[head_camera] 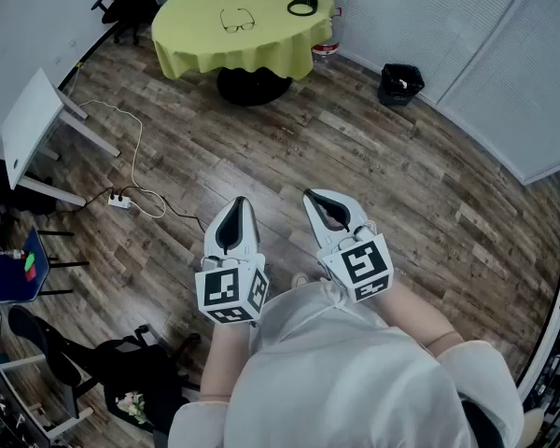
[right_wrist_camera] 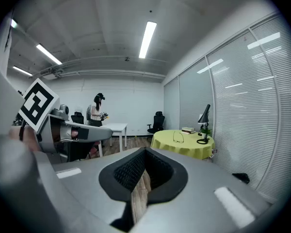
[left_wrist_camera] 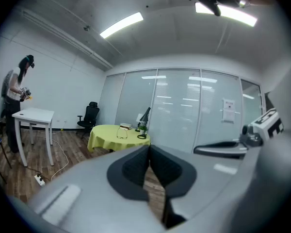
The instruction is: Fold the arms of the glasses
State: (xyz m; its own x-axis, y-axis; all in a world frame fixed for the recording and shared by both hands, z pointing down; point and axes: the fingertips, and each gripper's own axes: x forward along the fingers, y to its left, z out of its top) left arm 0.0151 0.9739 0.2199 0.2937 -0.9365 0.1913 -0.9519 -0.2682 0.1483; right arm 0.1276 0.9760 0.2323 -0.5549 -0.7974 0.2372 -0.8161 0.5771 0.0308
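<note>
My left hand-held gripper (head_camera: 235, 205) and right hand-held gripper (head_camera: 317, 199): closed, empty.
Side by side, tipped slightly down, glasses (head_camera: 237, 21) far off.

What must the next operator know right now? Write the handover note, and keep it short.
Left gripper: jaws shut, nothing between them.
Right gripper: jaws shut, also empty.
Both are far from the job's things.
Glasses: on the round table with the yellow cloth, across the room, near a desk lamp. Their arms look unfolded.
Done: nothing yet.
Left: walk up to the table and fold both arms of the glasses.
</note>
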